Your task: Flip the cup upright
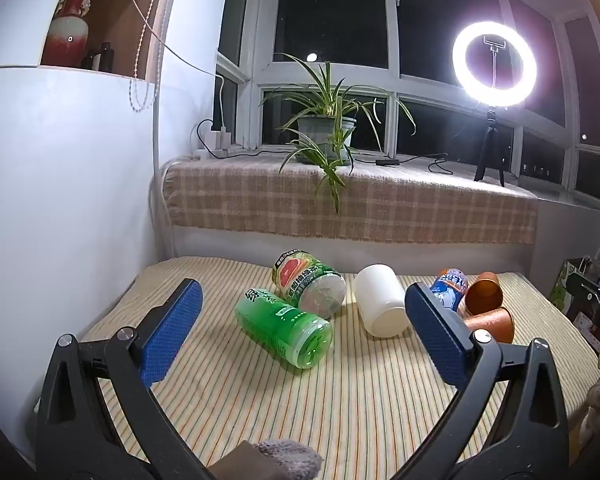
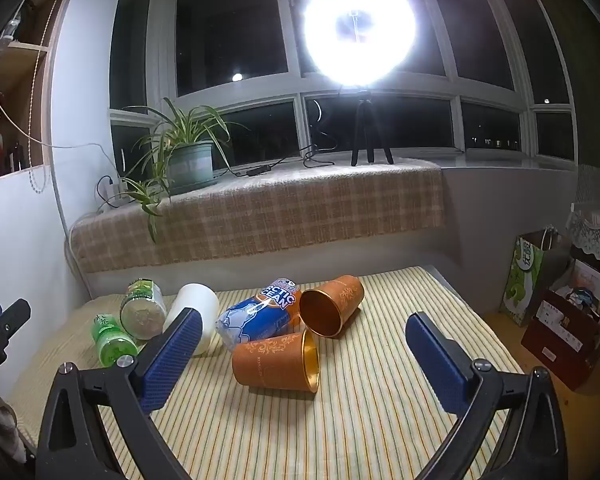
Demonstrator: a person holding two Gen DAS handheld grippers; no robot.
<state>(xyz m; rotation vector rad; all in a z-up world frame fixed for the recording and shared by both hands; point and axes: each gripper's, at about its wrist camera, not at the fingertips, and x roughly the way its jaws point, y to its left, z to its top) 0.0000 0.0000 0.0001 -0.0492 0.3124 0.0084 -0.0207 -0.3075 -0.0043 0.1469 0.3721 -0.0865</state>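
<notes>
Several cups lie on their sides on a striped table (image 1: 340, 400). In the left wrist view: a green clear cup (image 1: 286, 326), a grapefruit-label cup (image 1: 310, 282), a white cup (image 1: 382, 300), a blue cup (image 1: 448, 286) and two orange cups (image 1: 486, 292). My left gripper (image 1: 302, 334) is open, just short of the green cup. In the right wrist view the near orange cup (image 2: 276, 362) lies between my open right gripper's (image 2: 304, 356) fingers, untouched. The second orange cup (image 2: 330, 306), blue cup (image 2: 260, 314), white cup (image 2: 198, 306) and green cup (image 2: 112, 338) lie behind.
A checked cloth covers the window ledge (image 1: 352, 200) behind the table, with a potted plant (image 1: 326, 132) and a ring light on a tripod (image 1: 494, 80). A white wall (image 1: 60, 200) stands on the left. Paper bags and boxes (image 2: 556, 312) stand to the right.
</notes>
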